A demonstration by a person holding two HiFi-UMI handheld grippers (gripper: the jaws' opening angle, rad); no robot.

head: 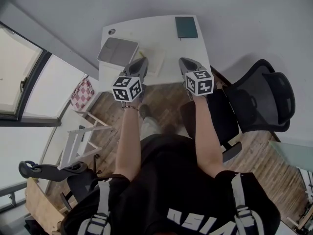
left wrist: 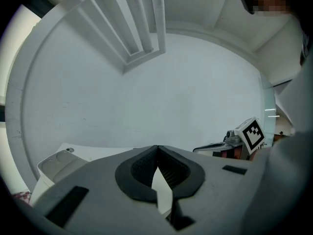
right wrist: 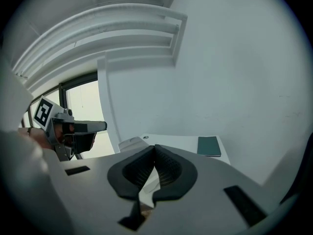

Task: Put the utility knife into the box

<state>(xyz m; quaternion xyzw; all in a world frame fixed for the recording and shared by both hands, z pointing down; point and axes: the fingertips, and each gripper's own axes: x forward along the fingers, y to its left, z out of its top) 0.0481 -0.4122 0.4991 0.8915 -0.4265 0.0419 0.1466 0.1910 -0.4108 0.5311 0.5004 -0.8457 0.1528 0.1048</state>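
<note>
A white table stands ahead of me. On its left part lies a flat grey box, lid closed; it also shows as the grey box and the grey box in the two gripper views. A pale flat sheet lies beside it. I cannot make out a utility knife in any view. My left gripper hovers at the table's near edge, shut, with nothing in it. My right gripper is level with it, also shut and empty. Both sets of jaws touch at their tips.
A dark green notebook lies at the table's far right, also seen as the notebook. A small round fitting sits at the far left corner. A black office chair stands to the right, a white rack and checked bag to the left by the window.
</note>
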